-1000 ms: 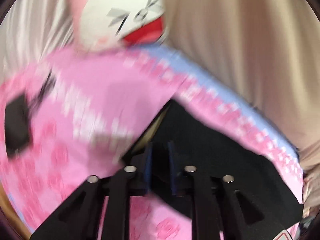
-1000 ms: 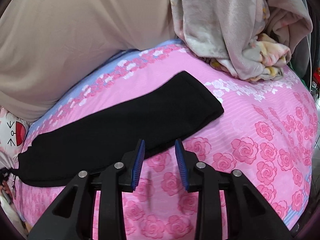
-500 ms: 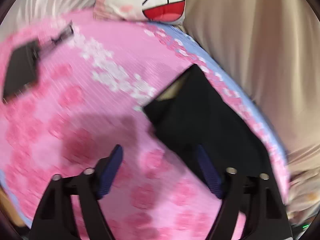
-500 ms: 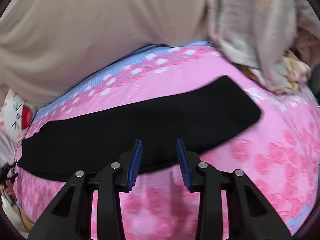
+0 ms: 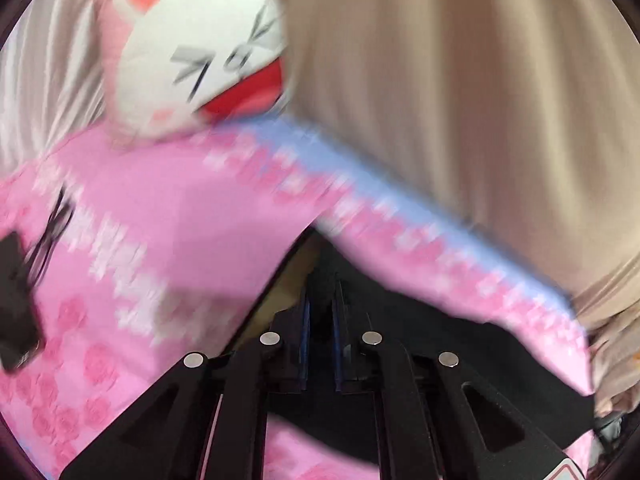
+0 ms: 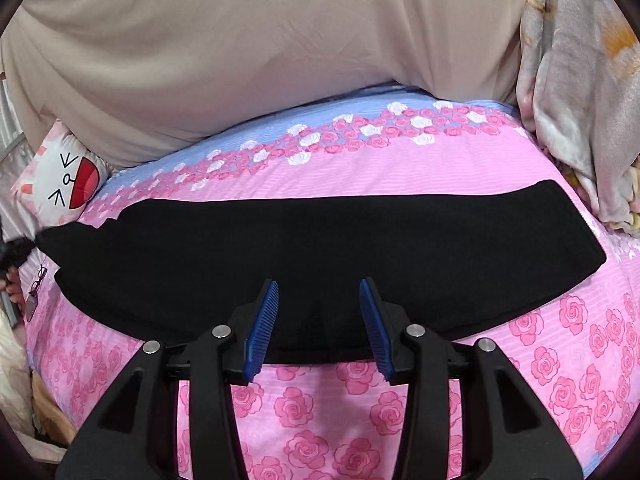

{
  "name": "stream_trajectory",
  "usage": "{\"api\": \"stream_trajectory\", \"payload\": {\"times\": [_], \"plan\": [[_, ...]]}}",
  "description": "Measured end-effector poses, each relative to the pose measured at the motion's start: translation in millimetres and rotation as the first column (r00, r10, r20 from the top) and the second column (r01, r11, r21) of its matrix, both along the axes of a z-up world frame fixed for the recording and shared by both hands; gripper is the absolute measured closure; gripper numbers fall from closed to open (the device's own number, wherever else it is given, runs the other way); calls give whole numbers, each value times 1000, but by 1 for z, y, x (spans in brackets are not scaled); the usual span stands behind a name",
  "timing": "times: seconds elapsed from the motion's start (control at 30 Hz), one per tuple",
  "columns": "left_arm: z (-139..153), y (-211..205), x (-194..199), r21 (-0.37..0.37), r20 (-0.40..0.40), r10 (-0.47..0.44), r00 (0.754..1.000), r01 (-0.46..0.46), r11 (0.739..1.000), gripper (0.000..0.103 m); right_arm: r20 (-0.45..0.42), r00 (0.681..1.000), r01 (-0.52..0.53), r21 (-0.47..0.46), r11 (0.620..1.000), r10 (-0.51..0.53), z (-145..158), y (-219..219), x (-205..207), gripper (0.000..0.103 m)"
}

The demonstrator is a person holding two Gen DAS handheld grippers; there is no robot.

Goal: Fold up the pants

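Black pants (image 6: 320,256) lie folded lengthwise as one long strip across the pink rose bedsheet (image 6: 560,360). My right gripper (image 6: 318,300) is open, its blue pads over the strip's near edge at the middle, holding nothing. My left gripper (image 5: 320,312) is shut on the pants' waist end (image 5: 460,344), with the tan inner waistband showing beside the left finger. The left wrist view is motion-blurred.
A cat-face pillow (image 5: 192,64) lies at the bed's head, also in the right wrist view (image 6: 68,184). A beige cloth (image 6: 260,48) hangs behind the bed. A crumpled floral blanket (image 6: 580,92) sits at the right. A black device (image 5: 16,304) and glasses (image 5: 52,224) lie on the sheet.
My left gripper was open over the waist half a second ago and has now closed on it. My right gripper has swung left to the middle of the strip, still open.
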State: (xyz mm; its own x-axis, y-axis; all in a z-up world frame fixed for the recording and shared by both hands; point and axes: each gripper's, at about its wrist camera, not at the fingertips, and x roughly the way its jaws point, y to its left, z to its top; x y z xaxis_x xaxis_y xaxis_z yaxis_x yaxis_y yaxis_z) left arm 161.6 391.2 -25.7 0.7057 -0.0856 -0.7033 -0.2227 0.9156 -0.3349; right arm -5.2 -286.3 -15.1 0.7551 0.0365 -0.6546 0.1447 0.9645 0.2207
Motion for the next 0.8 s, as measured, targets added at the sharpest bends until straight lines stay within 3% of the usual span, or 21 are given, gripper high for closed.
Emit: {"api": "stream_trajectory", "payload": {"times": [0.07,0.1,0.13,0.2,0.23,0.3,0.4,0.47,0.5,0.57,0.67,0.73,0.77,0.8], "plan": [[-49,19,0,-35,-150,40,988,-46,998,92,0,1000,20,-17,1000,-20,-3,-2,-4,51],[-55,25,-12,-70,-77,37,996,-43,997,91,-7,1000,30,-21,999,-30,-5,-4,-4,50],[-57,27,-18,-92,-59,37,998,-42,995,90,-23,999,35,-16,999,-35,-9,-8,-4,50],[-55,26,-25,-112,-57,51,997,-57,992,87,-41,998,43,-10,999,-44,-14,-14,-4,50],[-53,23,-27,-88,-66,58,996,-64,994,82,-41,998,42,-11,999,-42,-15,-16,-4,50],[-37,20,-41,-17,-48,127,991,-128,992,81,-34,998,49,-25,998,-50,-14,-18,-6,50],[9,10,-66,79,72,201,977,-206,975,86,-25,999,24,-31,999,-24,-12,-16,-6,50],[38,-1,-68,86,128,205,970,-217,972,82,-24,1000,-18,-52,999,17,-11,-7,2,50],[51,-12,-56,79,131,167,977,-178,981,77,-21,999,-42,-60,997,41,-11,1,8,50],[58,-34,-25,59,96,93,991,-99,993,51,-6,995,-103,-56,993,103,-11,21,26,50],[25,-74,39,147,-88,55,995,-42,988,48,5,981,-195,-34,980,196,-17,62,59,50],[-23,-83,68,306,-269,148,952,-61,950,54,-7,957,-288,-33,957,288,-16,97,91,51],[-44,-77,70,331,-319,190,929,-79,940,50,-17,948,-319,-35,947,319,-15,111,104,51],[-46,-74,57,332,-244,170,955,-83,940,50,-28,934,-357,-34,934,356,-15,124,117,51]]}}
